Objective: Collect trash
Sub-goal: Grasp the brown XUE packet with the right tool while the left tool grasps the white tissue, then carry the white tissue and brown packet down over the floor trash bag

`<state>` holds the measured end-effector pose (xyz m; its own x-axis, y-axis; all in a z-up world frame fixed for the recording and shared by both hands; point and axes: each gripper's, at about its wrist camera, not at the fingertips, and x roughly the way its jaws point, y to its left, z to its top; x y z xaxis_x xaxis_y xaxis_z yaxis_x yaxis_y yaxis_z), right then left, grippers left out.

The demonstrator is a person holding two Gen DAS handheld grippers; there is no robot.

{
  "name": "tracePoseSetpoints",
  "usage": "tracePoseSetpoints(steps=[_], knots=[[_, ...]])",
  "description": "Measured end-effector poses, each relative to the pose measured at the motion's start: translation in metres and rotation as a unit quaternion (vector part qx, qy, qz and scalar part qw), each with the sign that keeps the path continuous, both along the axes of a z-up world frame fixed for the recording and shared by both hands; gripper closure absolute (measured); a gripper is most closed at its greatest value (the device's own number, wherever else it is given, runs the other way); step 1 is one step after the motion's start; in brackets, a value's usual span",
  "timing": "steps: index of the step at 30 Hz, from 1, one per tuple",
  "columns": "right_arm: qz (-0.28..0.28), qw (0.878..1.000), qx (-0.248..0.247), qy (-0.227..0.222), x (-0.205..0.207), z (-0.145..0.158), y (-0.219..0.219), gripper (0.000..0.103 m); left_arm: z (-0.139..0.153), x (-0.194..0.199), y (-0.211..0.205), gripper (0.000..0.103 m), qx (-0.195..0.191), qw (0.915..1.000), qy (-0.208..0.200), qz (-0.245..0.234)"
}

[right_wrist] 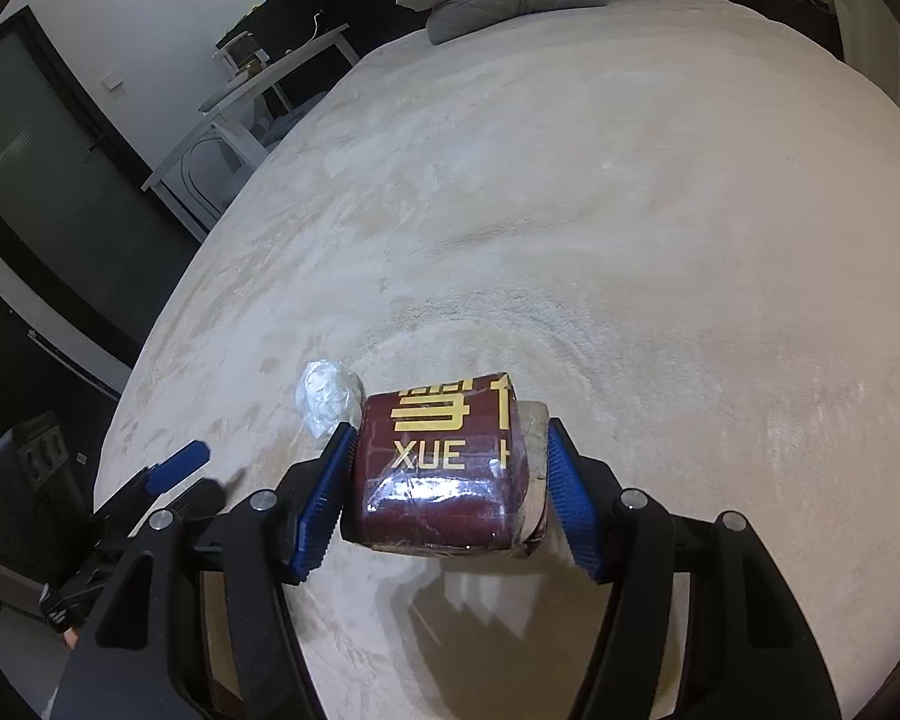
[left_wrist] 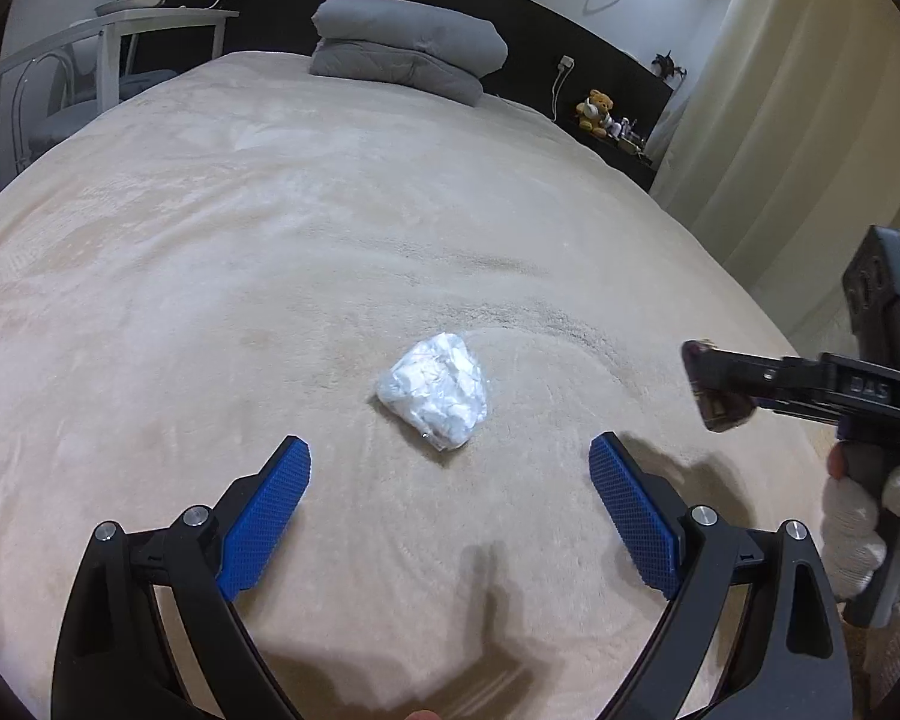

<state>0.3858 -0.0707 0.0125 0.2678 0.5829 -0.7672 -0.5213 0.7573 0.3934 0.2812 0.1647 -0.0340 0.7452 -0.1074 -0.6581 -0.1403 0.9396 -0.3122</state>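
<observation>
over bed (left_wrist: 210, 276): l jaws apart near wad (left_wrist: 433, 389), r jaws clamped on maroon pack (right_wrist: 444, 468)

A crumpled clear plastic wad (left_wrist: 433, 390) lies on the bed; a maroon gold-lettered packet (right_wrist: 444, 468) is lifted.

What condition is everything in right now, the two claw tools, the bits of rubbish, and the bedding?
Left gripper: open, empty, above the blanket, pointing at the wad.
Right gripper: shut on the maroon pack, which is off the bed.
Maroon pack: wrapped in clear film, dented, held between the blue pads.
White plastic wad: crumpled, lying loose on the bed, untouched.
Beige blanket: spread flat over the bed.
Grey duvet: folded, at the head of the bed.
</observation>
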Motion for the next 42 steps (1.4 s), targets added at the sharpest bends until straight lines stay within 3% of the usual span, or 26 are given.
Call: tracePoseSetpoints(steps=[6,9,12,13,15,26,42], knots=[[0.002,1.000,0.001,0.003,-0.005,0.004,-0.025,0.041,-0.018,0.040,-0.007,0.012,0.021,0.9995,0.018,-0.015],[0.007,1.000,-0.003,0.002,-0.006,0.003,-0.031,0.041,-0.026,0.057,-0.006,0.023,0.035,0.9988,0.031,-0.015],[0.005,1.000,-0.006,0.003,-0.006,0.001,-0.037,0.041,-0.039,0.071,-0.002,0.037,0.042,0.9978,0.050,-0.014],[0.003,1.000,-0.005,0.004,-0.005,0.001,-0.038,0.041,-0.043,0.075,0.000,0.046,0.042,0.9974,0.056,-0.014],[0.003,1.000,-0.004,0.002,-0.005,0.001,-0.040,0.041,-0.044,0.075,0.000,0.050,0.042,0.9978,0.048,-0.016],[-0.011,1.000,0.008,0.005,-0.013,-0.003,-0.043,0.041,-0.013,0.046,-0.020,0.051,0.055,0.9981,0.012,-0.025],[-0.014,0.996,0.042,-0.073,-0.063,0.005,-0.074,0.041,0.032,-0.036,-0.051,0.051,0.049,0.9973,-0.047,-0.028]])
